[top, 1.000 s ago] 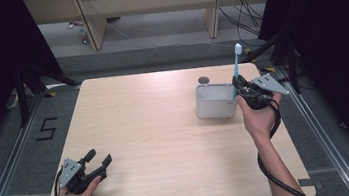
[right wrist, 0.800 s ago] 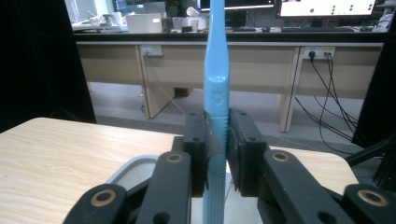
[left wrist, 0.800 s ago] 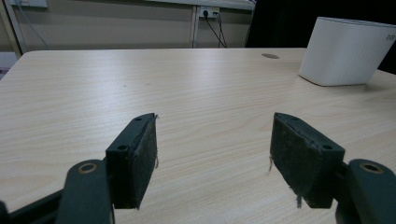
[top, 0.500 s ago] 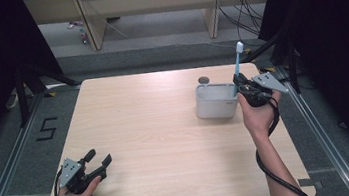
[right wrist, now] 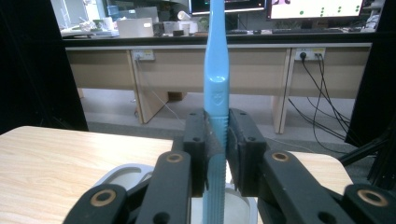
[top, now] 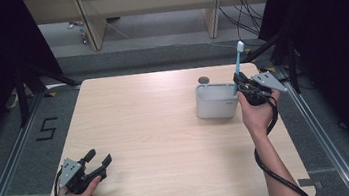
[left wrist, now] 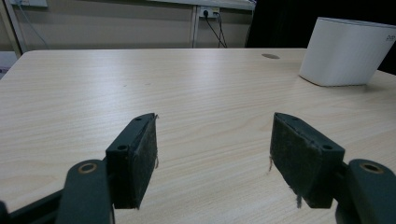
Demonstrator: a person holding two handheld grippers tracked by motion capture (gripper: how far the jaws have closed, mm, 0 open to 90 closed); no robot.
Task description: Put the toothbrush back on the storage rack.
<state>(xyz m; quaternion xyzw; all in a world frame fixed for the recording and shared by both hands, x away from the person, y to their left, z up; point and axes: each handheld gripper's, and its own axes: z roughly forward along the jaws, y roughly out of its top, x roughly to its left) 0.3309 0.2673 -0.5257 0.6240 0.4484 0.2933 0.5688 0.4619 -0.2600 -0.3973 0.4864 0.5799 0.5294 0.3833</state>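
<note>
Nothing's moved: right tongs (top: 238, 86) still pinch the blue toothbrush (right wrist: 216, 88) upright over the white holder (top: 215, 104) below them; left tongs (top: 98, 160) gape empty.

A light-blue plastic toothbrush (right wrist: 216, 93) with a white head, a pale grey-white ribbed holder (top: 215, 101), and a light wood-grain table (top: 156, 130) at frame centre.

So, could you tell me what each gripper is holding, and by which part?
The right gripper grips a blue toothbrush by its lower handle; the left gripper holds nothing.
</note>
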